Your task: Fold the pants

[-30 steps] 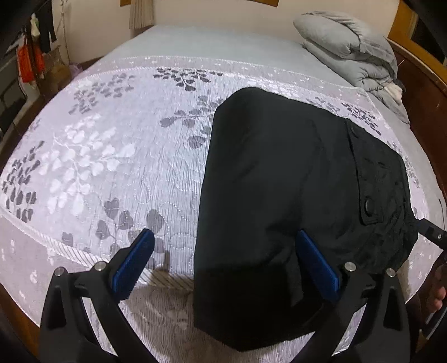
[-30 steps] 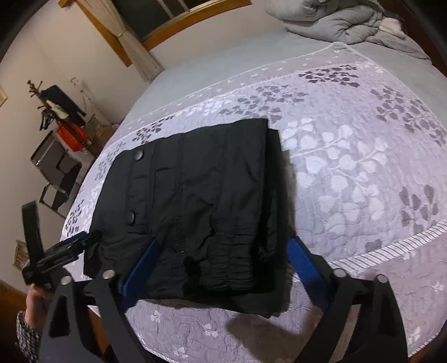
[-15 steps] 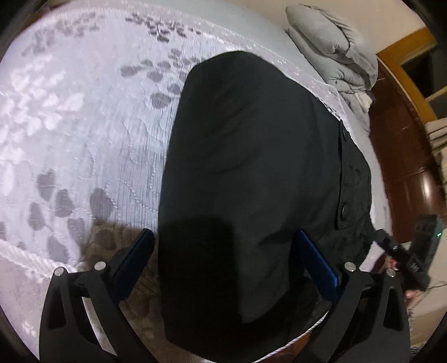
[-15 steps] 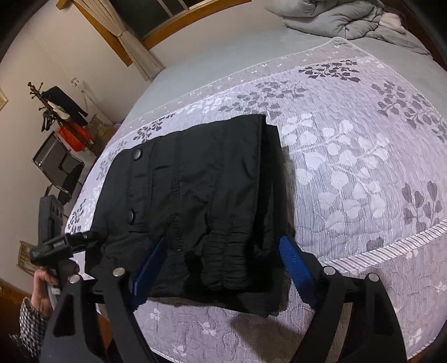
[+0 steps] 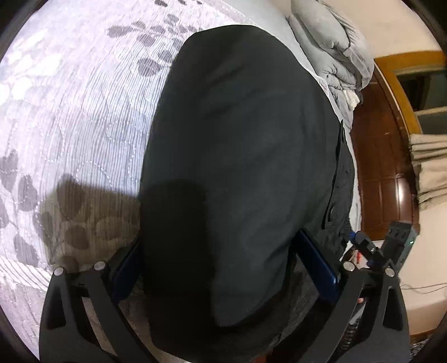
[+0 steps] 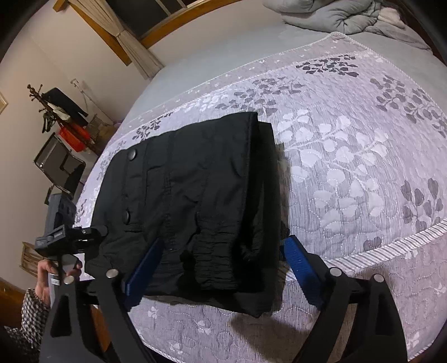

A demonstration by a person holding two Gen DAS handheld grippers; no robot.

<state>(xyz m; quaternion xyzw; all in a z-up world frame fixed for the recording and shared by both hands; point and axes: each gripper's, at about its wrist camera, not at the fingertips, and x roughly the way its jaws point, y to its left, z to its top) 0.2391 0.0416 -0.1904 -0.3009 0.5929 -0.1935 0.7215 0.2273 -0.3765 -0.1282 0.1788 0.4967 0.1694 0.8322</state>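
Observation:
The black pants [image 6: 195, 201] lie folded into a thick rectangle on the bed's floral quilt [image 6: 349, 167], gathered waistband and two buttons facing the right wrist camera. My right gripper [image 6: 220, 268] is open, its blue pads on either side of the waistband end, close above it. In the left wrist view the pants [image 5: 240, 156] fill the middle of the frame. My left gripper [image 5: 223, 259] is open, its jaws straddling the near end of the fold. The left gripper also shows in the right wrist view [image 6: 69, 237] at the pants' left end.
A grey duvet [image 6: 340, 16] is bundled at the head of the bed. A dark wooden headboard [image 5: 382, 156] stands beyond the pants. A clothes rack and chair [image 6: 58, 162] stand past the bed's left edge. Open quilt lies right of the pants.
My left gripper has dropped and moved in over the pants' end, so the fabric now fills its view. My right gripper has edged slightly closer to the waistband.

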